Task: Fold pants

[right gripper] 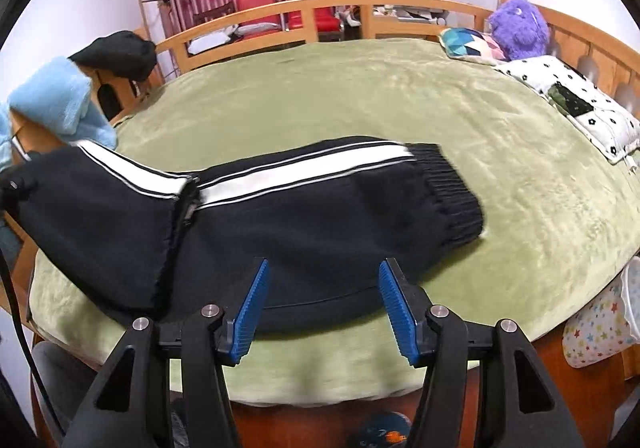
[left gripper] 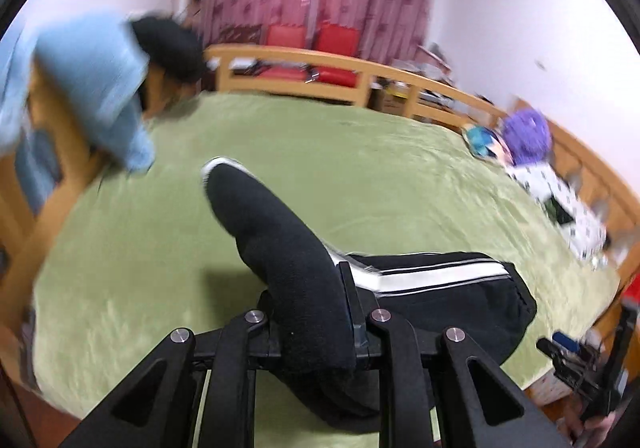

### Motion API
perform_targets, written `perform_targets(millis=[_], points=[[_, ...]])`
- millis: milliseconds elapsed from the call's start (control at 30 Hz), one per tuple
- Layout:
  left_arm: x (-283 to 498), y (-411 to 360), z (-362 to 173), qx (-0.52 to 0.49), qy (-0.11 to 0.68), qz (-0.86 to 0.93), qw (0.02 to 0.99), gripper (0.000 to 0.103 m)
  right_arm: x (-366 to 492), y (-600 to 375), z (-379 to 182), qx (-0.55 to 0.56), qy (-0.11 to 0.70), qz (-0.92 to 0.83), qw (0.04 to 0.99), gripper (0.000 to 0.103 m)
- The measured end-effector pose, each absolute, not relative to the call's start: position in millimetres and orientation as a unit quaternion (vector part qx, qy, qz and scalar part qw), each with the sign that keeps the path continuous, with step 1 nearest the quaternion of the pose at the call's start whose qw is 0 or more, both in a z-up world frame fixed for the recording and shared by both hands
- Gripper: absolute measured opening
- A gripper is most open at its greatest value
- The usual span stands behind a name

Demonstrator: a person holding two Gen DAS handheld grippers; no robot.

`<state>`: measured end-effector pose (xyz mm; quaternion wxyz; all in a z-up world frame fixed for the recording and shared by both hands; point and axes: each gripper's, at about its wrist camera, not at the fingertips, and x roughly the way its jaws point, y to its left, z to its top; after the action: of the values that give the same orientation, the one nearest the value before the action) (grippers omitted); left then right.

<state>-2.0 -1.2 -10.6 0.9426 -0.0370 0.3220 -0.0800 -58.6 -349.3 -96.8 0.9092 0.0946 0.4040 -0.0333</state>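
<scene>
One pants [right gripper: 304,207] leg between left jaws — right jaws (spread) empty.

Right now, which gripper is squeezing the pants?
The left gripper. It is shut on the black pants, with fabric bunched between its fingers. The right gripper has its blue pads apart with nothing pinched.

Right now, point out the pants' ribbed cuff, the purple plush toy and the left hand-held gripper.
Ribbed cuff [right gripper: 452,195], right wrist view: middle of the black ribbing.
Purple plush toy [right gripper: 518,27], right wrist view: its body.
Left hand-held gripper [left gripper: 316,304], left wrist view: pants fabric clamped between fingertips.
</scene>
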Motion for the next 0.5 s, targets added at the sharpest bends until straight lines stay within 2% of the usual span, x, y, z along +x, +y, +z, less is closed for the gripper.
perform_targets(millis=[100,267,333,367,400,500], points=[[0.1,-76.2,5.9,0.012,0.317,-0.107,0.942,0.018,-57.9,-384.6,-102.6,0.094,0.399,-0.050,0.911,0.056],[17.4,-180.8,4.2,0.019,0.329,-0.177,0.927,0.018,-57.0,-439.5,-119.8,0.148,0.397,-0.058,0.904,0.056],[25.4,-221.3,-8.0,0.002,0.339,-0.240,0.910,0.021,-60.1,-461.5,-129.9,0.184,0.391,-0.054,0.900,0.056],[27.6,-233.5,-14.1,-0.012,0.348,-0.271,0.897,0.033,-61.9,-470.5,-134.9,0.197,0.394,-0.057,0.896,0.056],[32.3,-244.2,-25.1,-0.041,0.370,-0.312,0.874,0.039,-63.1,-480.3,-141.1,0.208,0.400,-0.062,0.890,0.056],[33.4,-246.7,-44.3,-0.064,0.389,-0.332,0.857,0.040,-66.4,-502.6,-151.3,0.234,0.404,-0.074,0.881,0.056]])
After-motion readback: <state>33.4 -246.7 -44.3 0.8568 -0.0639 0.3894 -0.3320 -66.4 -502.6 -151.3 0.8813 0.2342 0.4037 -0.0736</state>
